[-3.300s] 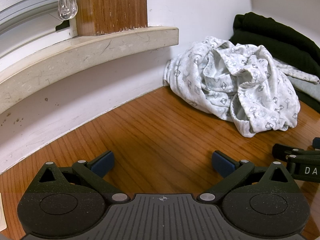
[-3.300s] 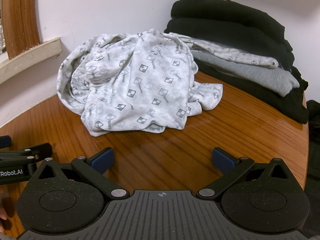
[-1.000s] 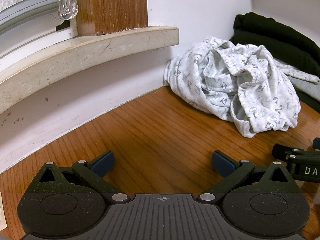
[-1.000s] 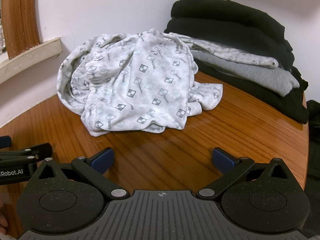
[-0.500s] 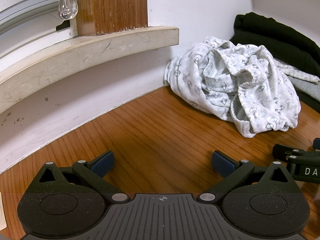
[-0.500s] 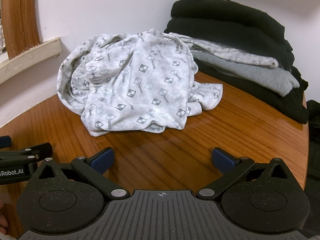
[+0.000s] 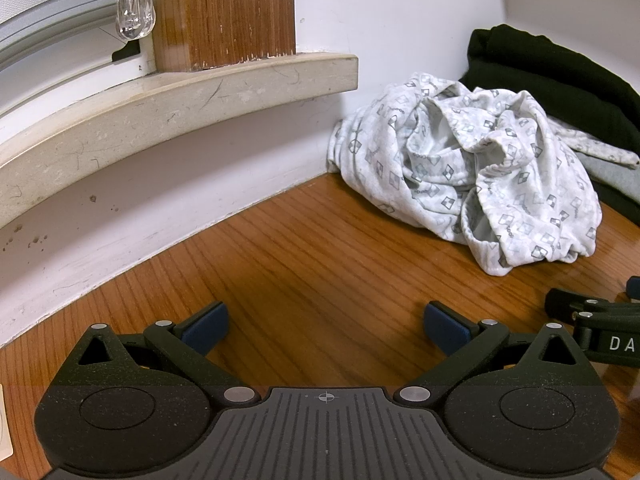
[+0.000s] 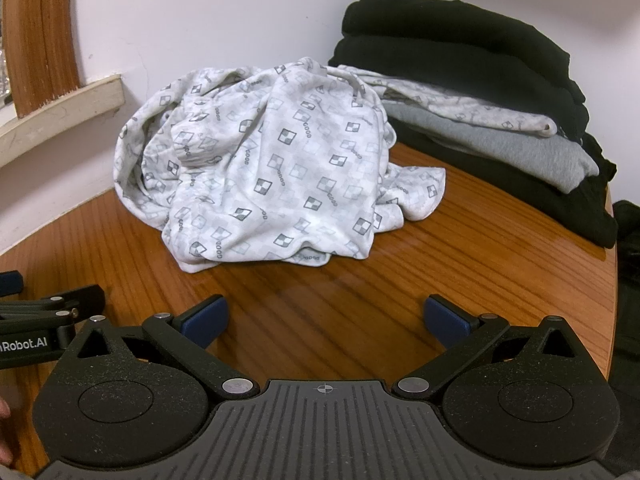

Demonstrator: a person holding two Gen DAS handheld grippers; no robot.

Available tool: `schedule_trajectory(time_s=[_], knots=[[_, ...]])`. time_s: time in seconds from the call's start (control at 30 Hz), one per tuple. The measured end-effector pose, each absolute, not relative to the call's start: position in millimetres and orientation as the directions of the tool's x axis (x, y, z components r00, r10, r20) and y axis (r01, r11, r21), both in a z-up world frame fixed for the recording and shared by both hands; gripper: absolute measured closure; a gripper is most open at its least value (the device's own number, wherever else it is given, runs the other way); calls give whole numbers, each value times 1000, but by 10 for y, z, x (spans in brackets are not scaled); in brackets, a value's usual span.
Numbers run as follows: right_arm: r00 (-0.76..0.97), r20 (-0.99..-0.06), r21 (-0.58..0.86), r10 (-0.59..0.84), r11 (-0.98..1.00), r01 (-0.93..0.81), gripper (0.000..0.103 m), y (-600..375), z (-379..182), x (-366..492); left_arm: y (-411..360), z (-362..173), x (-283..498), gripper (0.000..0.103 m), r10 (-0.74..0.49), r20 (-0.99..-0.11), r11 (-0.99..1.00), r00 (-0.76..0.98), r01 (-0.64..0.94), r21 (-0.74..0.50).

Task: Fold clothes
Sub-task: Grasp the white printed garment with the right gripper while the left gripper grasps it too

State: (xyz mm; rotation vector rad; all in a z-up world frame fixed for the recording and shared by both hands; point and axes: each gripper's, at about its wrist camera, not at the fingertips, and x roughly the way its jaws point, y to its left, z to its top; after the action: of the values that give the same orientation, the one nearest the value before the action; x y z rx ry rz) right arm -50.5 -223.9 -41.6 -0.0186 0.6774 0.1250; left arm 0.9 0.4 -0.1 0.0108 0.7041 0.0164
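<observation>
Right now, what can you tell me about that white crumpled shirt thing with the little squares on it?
The patterned white garment is soft-looking cloth printed with small grey checkered squares. It lies unfolded in a rumpled heap on the wooden table, near the white wall. Its far side rests against the stack of folded clothes. Neither claw touches it; both are open, with bare table between them and the heap.

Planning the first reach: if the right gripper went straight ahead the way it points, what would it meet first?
Probably the crumpled patterned garment. The open right gripper has only bare table ahead before that heap, though depth is hard to judge.
</observation>
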Motion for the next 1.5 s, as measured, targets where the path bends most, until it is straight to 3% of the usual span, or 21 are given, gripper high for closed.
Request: schedule_trajectory(time_s=[0.17,0.37,0.57,0.73,0.8,0.9,1.17,1.27,1.3,1.5], knots=[[768,-625,28,142,987,-160,0,-2241,-416,-500,97,49,-77,0,-53,-634,999,771,49,-24],[695,-614,-19,374,873,-487,0,-2282,-334,-599,225,244,-212,0,-128,-538,992,833,117,-55],[770,-501,-38,395,879,-475,0,-2428,147,-590,351,351,-241,0,-139,-485,990,863,113,-83],[803,-458,-171,382,849,-500,2,-2239,324,-317,433,346,-223,0,-162,-472,984,867,108,-139],[795,-464,-188,390,834,-519,21,-2147,337,-204,454,340,-224,0,-172,-472,982,864,110,-156],[781,-479,-206,400,813,-544,38,-2024,308,-57,449,341,-232,0,-172,-466,982,868,111,-156],[759,-556,-287,339,779,-558,52,-1821,82,108,446,292,-213,0,-198,-483,976,853,127,-177],[778,-552,-316,300,789,-528,84,-1924,72,113,462,290,-208,0,-202,-482,974,852,125,-187],[784,-545,-313,297,795,-519,88,-2000,103,108,470,292,-204,0,-205,-483,973,851,126,-192],[851,-462,-339,251,836,-431,94,-2551,403,-36,476,319,-208,0,-209,-474,972,856,126,-200]])
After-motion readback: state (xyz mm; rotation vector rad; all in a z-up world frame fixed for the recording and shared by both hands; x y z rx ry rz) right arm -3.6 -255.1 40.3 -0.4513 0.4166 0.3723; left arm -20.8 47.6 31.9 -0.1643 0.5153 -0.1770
